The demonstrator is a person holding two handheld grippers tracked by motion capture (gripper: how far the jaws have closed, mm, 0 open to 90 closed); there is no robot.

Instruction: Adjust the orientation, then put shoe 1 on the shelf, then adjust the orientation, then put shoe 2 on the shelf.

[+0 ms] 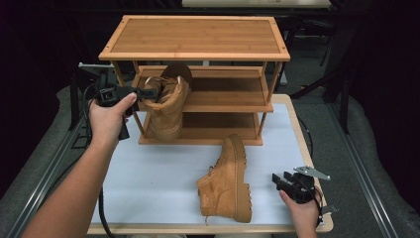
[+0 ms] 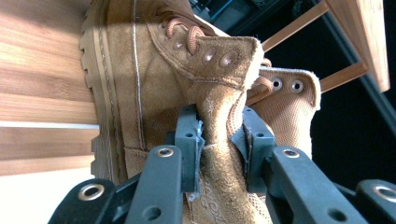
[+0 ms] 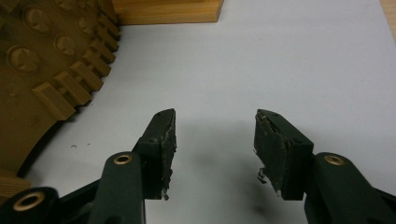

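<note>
A tan suede boot hangs tilted at the left front of a three-shelf wooden rack, toe down toward the lowest shelf. My left gripper is shut on the boot's upper collar, the suede pinched between both jaws. A second tan boot lies on its side on the white table top, sole facing right. My right gripper is open near the table's front right edge, just right of that boot's sole, with nothing between its fingers.
The rack stands at the back of the table, its top shelf and middle shelf bare. The rack's base edge lies ahead of the right gripper. Dark floor and grey rails flank the table.
</note>
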